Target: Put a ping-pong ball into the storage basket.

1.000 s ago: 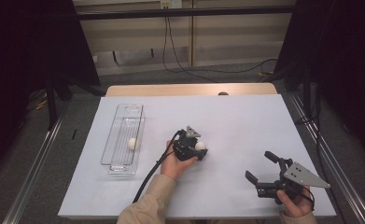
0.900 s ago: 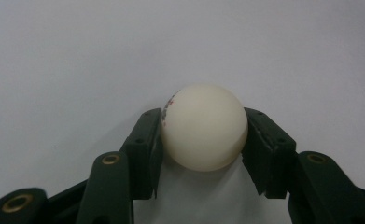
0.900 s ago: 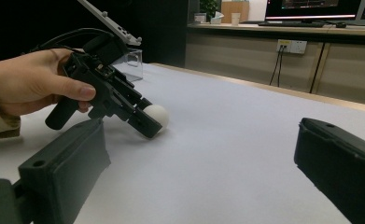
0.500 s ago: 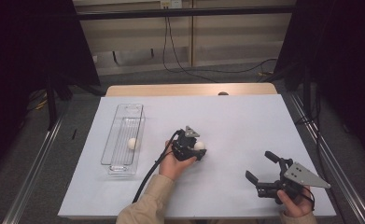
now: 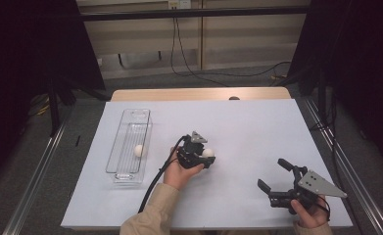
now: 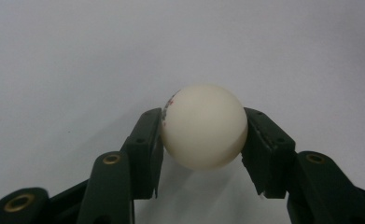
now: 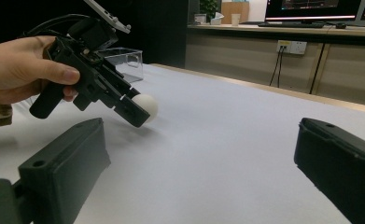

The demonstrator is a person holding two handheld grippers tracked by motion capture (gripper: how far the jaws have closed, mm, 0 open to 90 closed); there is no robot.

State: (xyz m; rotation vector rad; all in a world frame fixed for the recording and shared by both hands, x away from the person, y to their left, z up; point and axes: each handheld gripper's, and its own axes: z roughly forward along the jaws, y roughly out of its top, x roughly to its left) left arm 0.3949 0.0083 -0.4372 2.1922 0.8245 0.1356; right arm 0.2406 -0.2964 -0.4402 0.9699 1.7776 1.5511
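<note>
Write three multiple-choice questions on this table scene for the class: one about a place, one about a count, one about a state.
1. Where does the clear tray stand on the table?
A. On its left side
B. In the middle
C. At the right edge

2. How many white balls are in sight?
A. One
B. Two
C. Four

3. How is the right gripper?
A. Shut on a ball
B. Open, holding nothing
C. Shut on the tray

Answers:
1 A, the high view shows the tray left of both hands.
2 B, one ball in the tray, one ball in the left gripper.
3 B, its jaws stand wide apart over bare table.
</note>
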